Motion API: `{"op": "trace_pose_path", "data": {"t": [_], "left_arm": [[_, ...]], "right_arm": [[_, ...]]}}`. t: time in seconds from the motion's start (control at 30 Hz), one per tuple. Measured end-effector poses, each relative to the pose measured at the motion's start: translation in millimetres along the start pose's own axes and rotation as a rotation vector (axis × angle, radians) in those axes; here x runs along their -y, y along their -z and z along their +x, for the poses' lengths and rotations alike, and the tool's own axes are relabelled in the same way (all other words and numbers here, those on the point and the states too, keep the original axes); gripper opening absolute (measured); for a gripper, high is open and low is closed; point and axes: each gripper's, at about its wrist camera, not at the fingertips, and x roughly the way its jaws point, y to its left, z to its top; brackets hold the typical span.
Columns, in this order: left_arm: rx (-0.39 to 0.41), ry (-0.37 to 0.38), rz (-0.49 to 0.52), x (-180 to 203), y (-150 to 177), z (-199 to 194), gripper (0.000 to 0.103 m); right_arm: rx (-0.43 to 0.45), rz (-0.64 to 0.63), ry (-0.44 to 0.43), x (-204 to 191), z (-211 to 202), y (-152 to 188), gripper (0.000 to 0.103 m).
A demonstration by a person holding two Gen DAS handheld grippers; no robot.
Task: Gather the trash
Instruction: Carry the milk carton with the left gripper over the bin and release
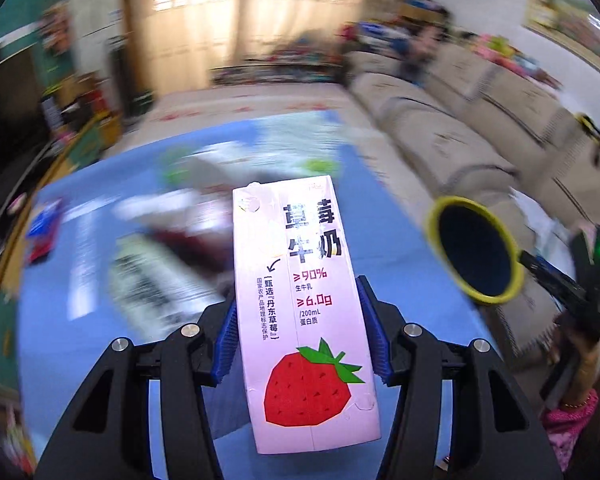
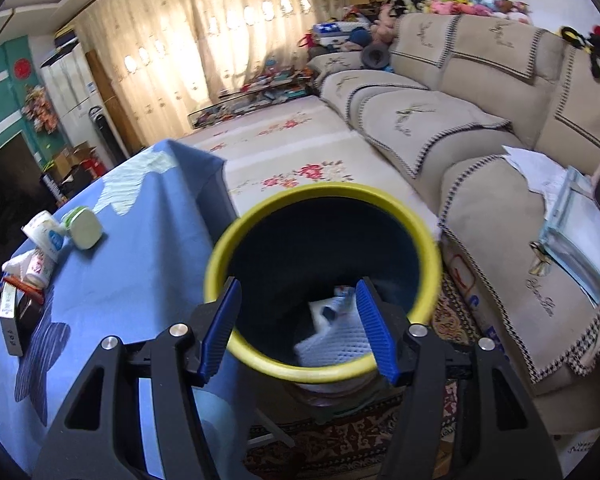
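Curtained daylight fills a living room with a beige sofa [image 2: 480,128] along one side and a worktop draped in blue cloth [image 2: 140,264] beside it. On that cloth lie leftovers to be cleared: a small white-and-green lidded tub [image 2: 85,227], a white paper cup with blue print [image 2: 46,236] and a few wrappers near the far edge.

The left gripper [image 1: 300,336] has its blue ribbed fingers [image 1: 374,332] clamped on the two narrow sides of a pink strawberry-milk carton [image 1: 300,300], gripping low on the body so the carton sticks out lengthwise ahead, which should let it drop cleanly once released.

The right gripper [image 2: 296,330] holds a dark round bin with a yellow rim [image 2: 324,372]; its fingers [image 2: 220,328] straddle the near rim, one outside the wall and one inside, pinching it so the mouth tilts toward the carton's side. White crumpled packaging [image 2: 332,340] already sits in the bottom.

In the left view the bin [image 1: 476,252] hangs off to the right, well apart from the carton, so the carton probably goes in next.
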Motion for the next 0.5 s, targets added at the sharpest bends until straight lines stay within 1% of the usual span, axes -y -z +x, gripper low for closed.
{"op": "trace_pose_path", "data": {"t": [0.1, 0.3, 0.43, 0.5], "left_arm": [[-0.008, 0.057, 0.082, 45, -17, 23, 0.053], [-0.065, 0.163, 0.197, 132, -44, 76, 0.053], [-0.123, 0.221, 0.248, 183, -62, 121, 0.053], [-0.16, 0.233, 0.256, 201, -69, 149, 0.053]], "right_arm": [[0.008, 0.029, 0.033, 20, -7, 2, 0.057], [0.013, 0.062, 0.064, 49, -18, 3, 0.06], [0.011, 0.075, 0.075, 61, -18, 0, 0.06], [0.007, 0.08, 0.077, 66, -18, -1, 0.06]]}}
